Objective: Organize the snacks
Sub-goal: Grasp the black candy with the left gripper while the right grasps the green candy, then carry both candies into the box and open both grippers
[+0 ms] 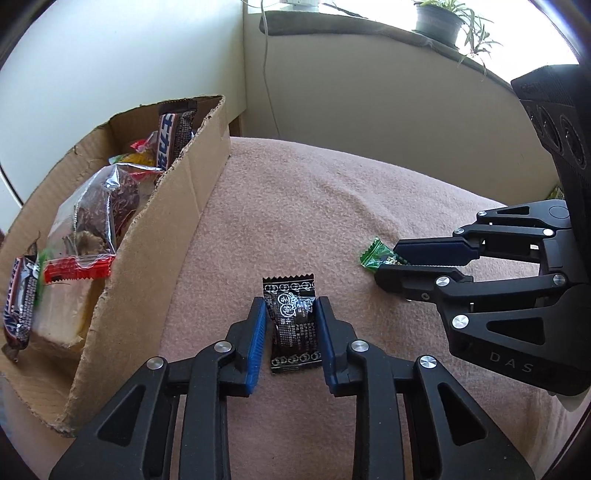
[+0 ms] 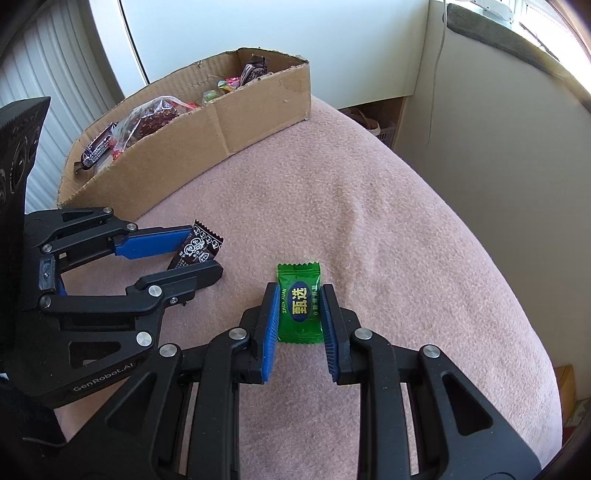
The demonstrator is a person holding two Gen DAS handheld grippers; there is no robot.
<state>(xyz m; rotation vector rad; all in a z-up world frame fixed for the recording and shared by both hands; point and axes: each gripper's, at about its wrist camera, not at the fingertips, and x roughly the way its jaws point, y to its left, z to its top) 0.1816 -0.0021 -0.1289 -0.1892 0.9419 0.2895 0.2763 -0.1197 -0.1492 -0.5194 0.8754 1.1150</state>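
Observation:
A black snack packet [image 1: 293, 325] lies on the pink cloth between the pads of my left gripper [image 1: 290, 306], which closes on its sides; it also shows in the right wrist view [image 2: 195, 249]. A green candy packet [image 2: 299, 302] sits between the pads of my right gripper [image 2: 300, 295], which closes on its sides; in the left wrist view the green packet [image 1: 376, 254] sticks out of the right gripper [image 1: 388, 260]. The left gripper [image 2: 205, 251] appears left of it.
A cardboard box [image 1: 177, 206] with several snacks, among them chocolate bars and a clear bag, stands at the left on the pink cloth [image 1: 332, 203]; it is also in the right wrist view [image 2: 236, 118]. A wall and a windowsill with a plant pot [image 1: 437, 20] lie behind.

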